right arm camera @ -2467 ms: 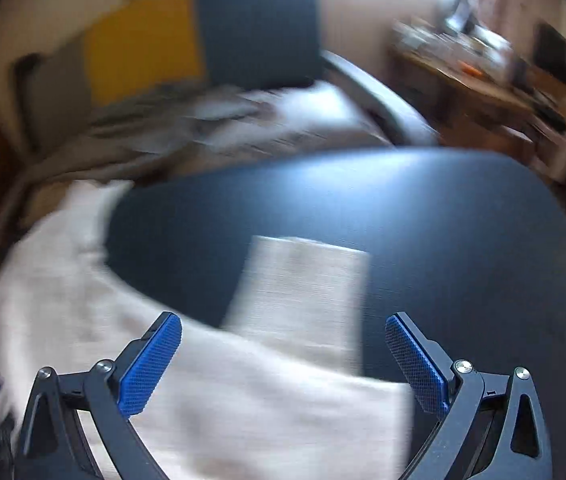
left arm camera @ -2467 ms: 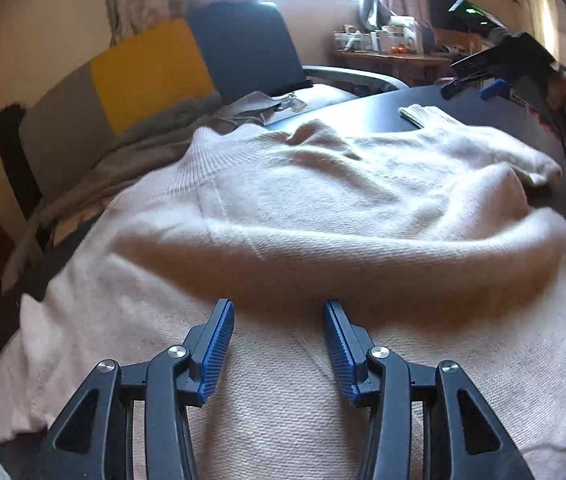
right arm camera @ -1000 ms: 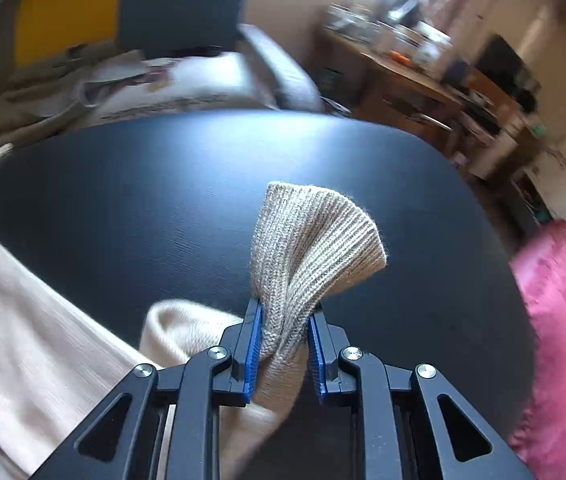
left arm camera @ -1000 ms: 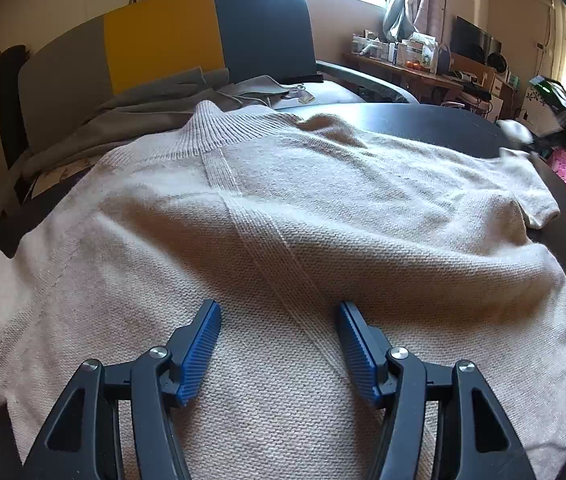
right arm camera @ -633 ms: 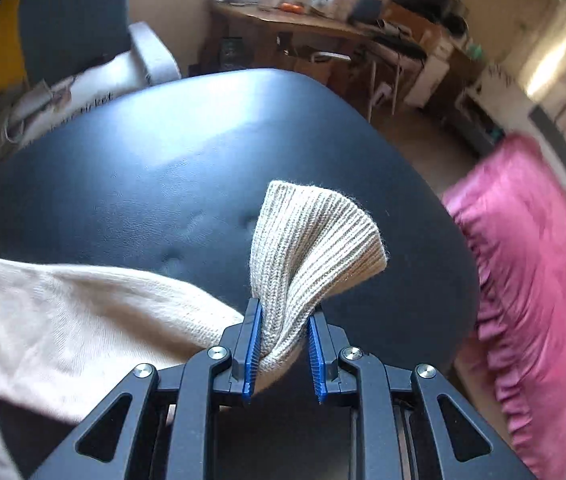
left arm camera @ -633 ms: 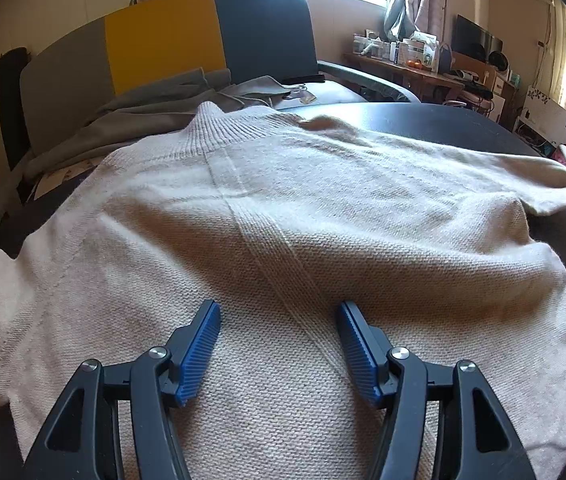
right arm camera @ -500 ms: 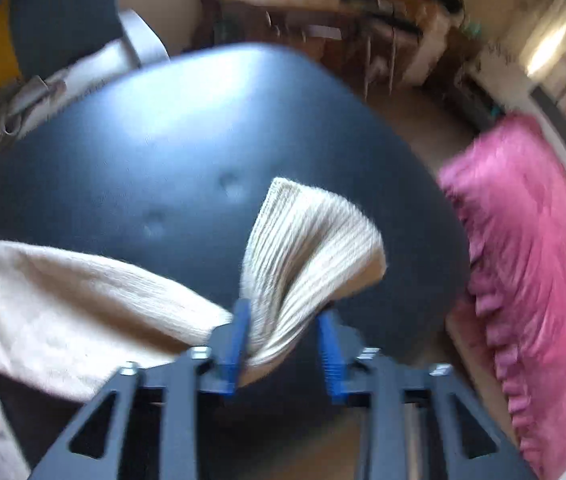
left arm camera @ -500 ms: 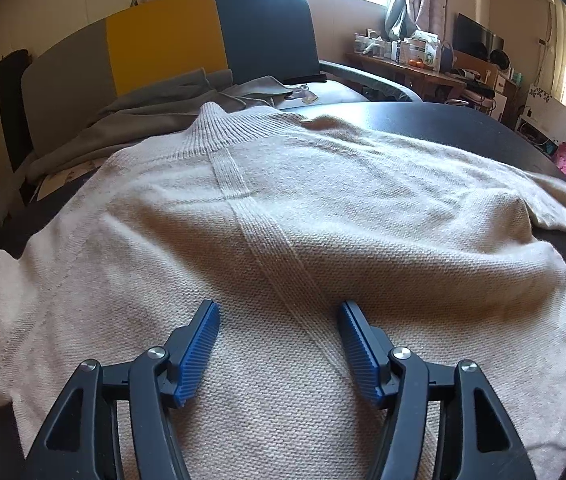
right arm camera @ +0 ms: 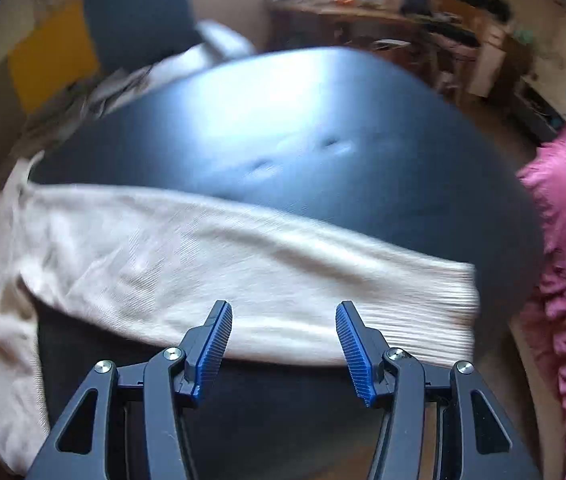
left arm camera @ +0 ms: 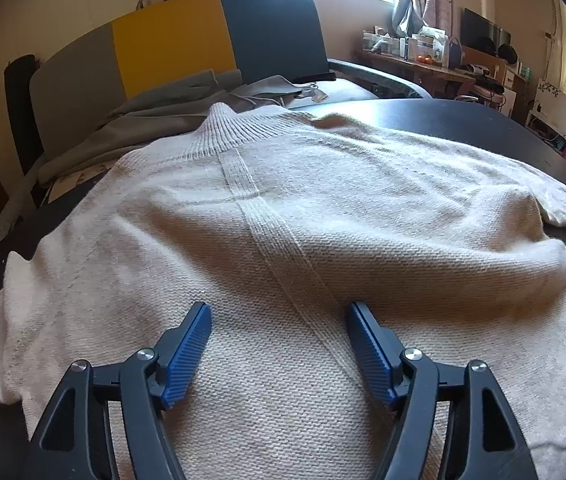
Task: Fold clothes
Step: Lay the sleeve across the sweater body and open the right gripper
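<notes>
A cream knit sweater [left arm camera: 283,208] lies spread on a dark round table [left arm camera: 463,120], collar toward the far side. My left gripper [left arm camera: 279,316] hovers over the sweater's lower body; its jaws are opening, with only flat knit beneath them. In the right wrist view the sweater's sleeve [right arm camera: 267,268] stretches flat across the table [right arm camera: 303,132], ribbed cuff [right arm camera: 457,300] to the right. My right gripper [right arm camera: 283,316] stands open just above the sleeve, with nothing pinched.
A sofa with yellow and dark blue cushions [left arm camera: 219,44] stands behind the table, with grey clothes [left arm camera: 151,116] heaped on it. A cluttered wooden desk [left arm camera: 423,64] is at the back right. Pink ruffled fabric [right arm camera: 563,260] lies beside the table's right edge.
My right gripper let go of the ribbed cuff it held pinched upright; the sleeve now lies stretched flat toward the right. My left gripper's jaws spread slightly wider.
</notes>
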